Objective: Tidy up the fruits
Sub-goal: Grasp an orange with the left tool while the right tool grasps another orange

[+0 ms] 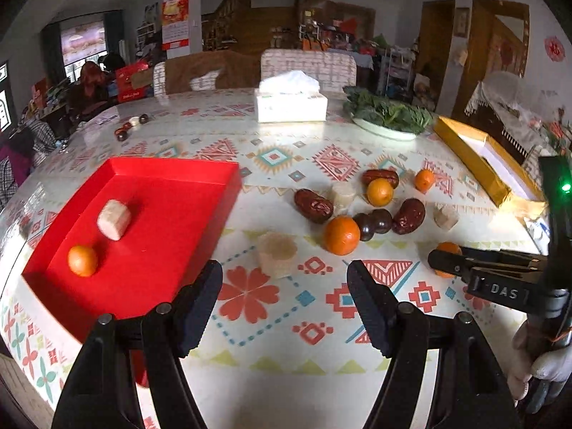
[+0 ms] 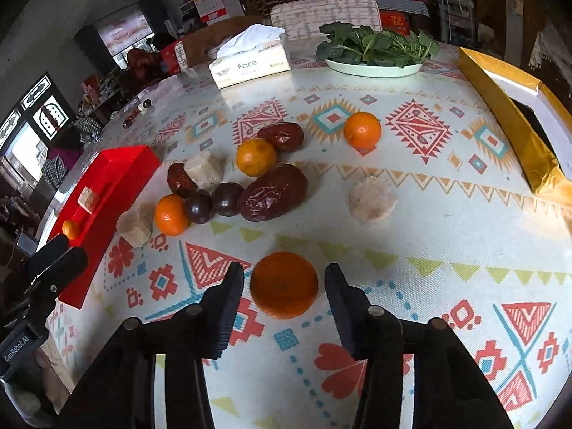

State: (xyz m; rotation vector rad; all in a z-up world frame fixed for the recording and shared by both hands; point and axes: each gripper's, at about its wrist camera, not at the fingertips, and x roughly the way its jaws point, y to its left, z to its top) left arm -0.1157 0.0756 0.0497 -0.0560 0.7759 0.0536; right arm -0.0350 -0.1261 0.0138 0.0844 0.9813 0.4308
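Observation:
A red tray (image 1: 171, 178) at the left holds an orange (image 1: 82, 260) and a beige chunk (image 1: 113, 219). More oranges, red dates (image 2: 272, 192), dark plums (image 2: 226, 198) and beige chunks (image 2: 372, 197) lie loose mid-table. My right gripper (image 2: 284, 286) is open, its fingers on either side of an orange (image 2: 284, 285) on the cloth, not touching it. It also shows in the left wrist view (image 1: 443, 262). My left gripper (image 1: 285, 279) is open and empty, above the cloth beside the tray, near a beige chunk (image 1: 277, 254).
A tissue box (image 1: 291, 105) and a plate of greens (image 1: 388, 114) stand at the back. A gold box (image 1: 482, 159) lies along the right edge. A few small fruits (image 1: 130, 127) sit far left. Chairs stand behind the table.

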